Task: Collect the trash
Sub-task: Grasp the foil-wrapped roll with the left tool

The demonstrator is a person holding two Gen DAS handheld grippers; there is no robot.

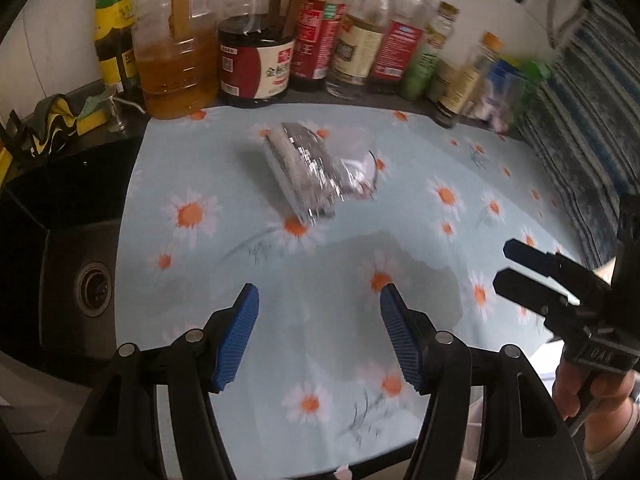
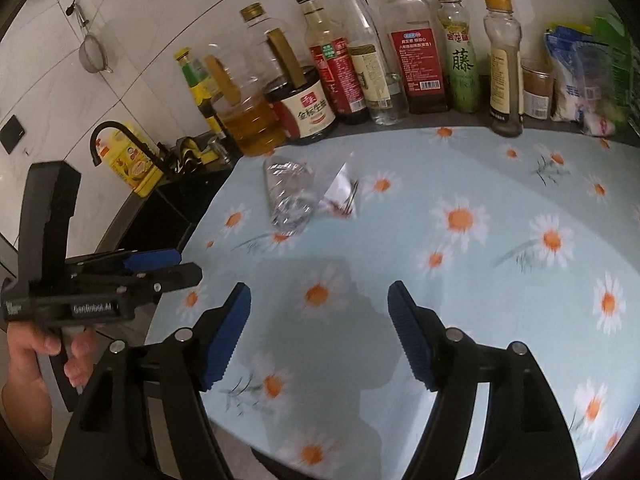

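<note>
While both grippers hang over the surface [image 1: 440, 152] with its daisy cloth, the trash lies far ahead of them, near the row of bottles [image 2: 360, 60] at the back. It is a crushed clear plastic bottle [image 1: 300, 172] lying on its side, with a thin clear wrapper [image 1: 360, 160] touching it on its right. The picture is blurry, so I cannot tell if a cap is on it.

The left gripper [image 1: 319, 336] has its blue fingers [image 1: 236, 336] about half open, and nothing is between them. The right gripper [image 2: 319, 336] is open a bit wider, and it holds nothing too.

The plastic bottle looks empty, so it should be very light. It is thin and squashy, and it may crackle, bend, or slide away on the smooth cloth when pushed. I think the best place to grab it is across its flattened middle, with a soft squeeze. The wrapper is floppy and almost weightless, so pinching a raised edge looks easiest. Nothing here looks like it could break.
</note>
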